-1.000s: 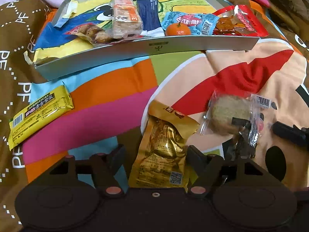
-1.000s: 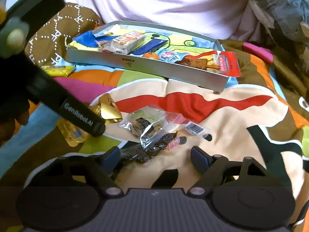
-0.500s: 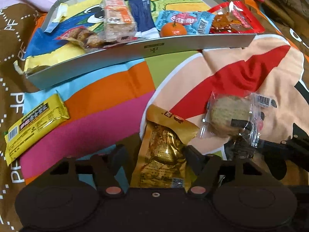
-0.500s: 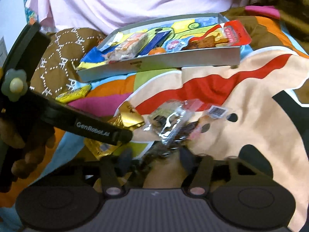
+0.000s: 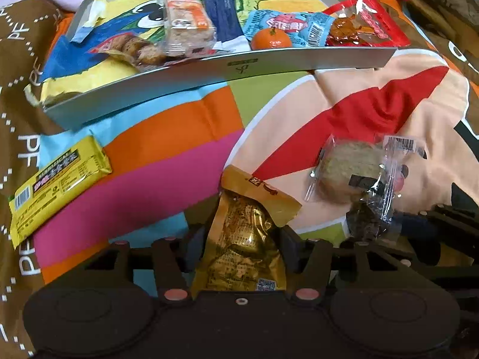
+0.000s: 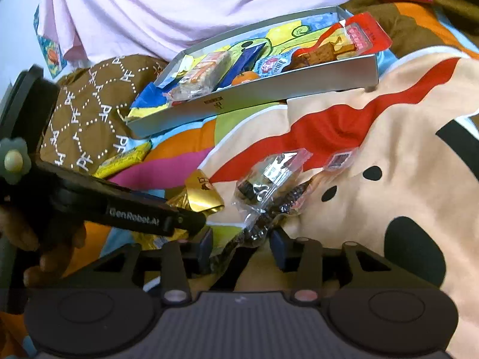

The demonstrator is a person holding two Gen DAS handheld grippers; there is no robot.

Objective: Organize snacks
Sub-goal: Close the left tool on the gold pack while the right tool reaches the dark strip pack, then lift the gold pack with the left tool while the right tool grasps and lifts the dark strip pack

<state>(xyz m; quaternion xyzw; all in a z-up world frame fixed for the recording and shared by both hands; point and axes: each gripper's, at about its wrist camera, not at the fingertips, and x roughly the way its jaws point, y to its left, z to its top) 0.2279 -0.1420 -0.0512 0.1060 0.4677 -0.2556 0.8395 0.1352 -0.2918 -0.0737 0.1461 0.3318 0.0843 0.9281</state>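
A gold snack packet (image 5: pixel 254 197) lies on the colourful blanket. My left gripper (image 5: pixel 241 236) straddles its lower half, jaws closing, and both pads touch its sides. To the right lie a round pale cake in clear wrap (image 5: pixel 347 170) and a dark snack in a clear wrapper (image 5: pixel 368 218). My right gripper (image 6: pixel 242 236) has its jaws drawn in on that dark snack wrapper (image 6: pixel 257 221), which sits pinched between the blue pads. The grey tray (image 5: pixel 239 68) at the back holds several snacks and a small orange (image 5: pixel 271 37).
A yellow bar (image 5: pixel 57 185) lies on the blanket at the left, below the tray. A person's hand (image 6: pixel 45 239) holds the left gripper body (image 6: pixel 134 215) close beside my right one. A pale sheet (image 6: pixel 179 6) rises behind the tray (image 6: pixel 269 89).
Both pairs of jaws have narrowed. The right gripper rolled and slid in around the dark snack wrapper. The left gripper stayed over the gold packet.
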